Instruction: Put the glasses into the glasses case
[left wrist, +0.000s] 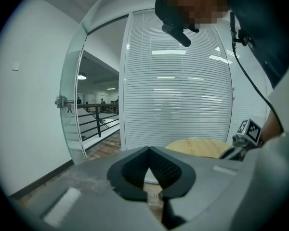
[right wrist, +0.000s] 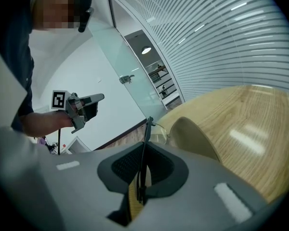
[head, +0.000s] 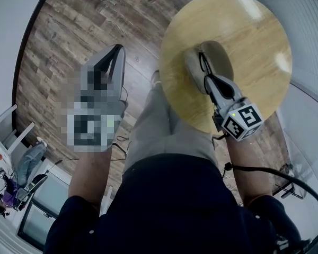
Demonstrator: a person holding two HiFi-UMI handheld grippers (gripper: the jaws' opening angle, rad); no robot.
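Right jaws: the right gripper [right wrist: 144, 149] is closed almost fully, its jaws pinching the thin black temple of the glasses [right wrist: 148, 126].
Glasses: carried edge-up, with the temple rising past the jaw tips and a clear lens just beyond them. They sit right at the near rim of the glasses case [right wrist: 195, 134]; contact with it cannot be made out.
Glasses case: beige and lying open on the table [right wrist: 253, 124], its hollow shell facing the right gripper.
Left jaws: the left gripper [left wrist: 149, 149] has its tips together and nothing between them.
Left gripper's place: held off the table over the wood-plank floor [head: 69, 36], well apart from the case and level with the person's left side.
Table: round with a pale wood top, bare apart from the case.
Backdrop: white slatted blinds [left wrist: 183, 81] stand behind the table, with a glass door [left wrist: 72, 109] beside them.
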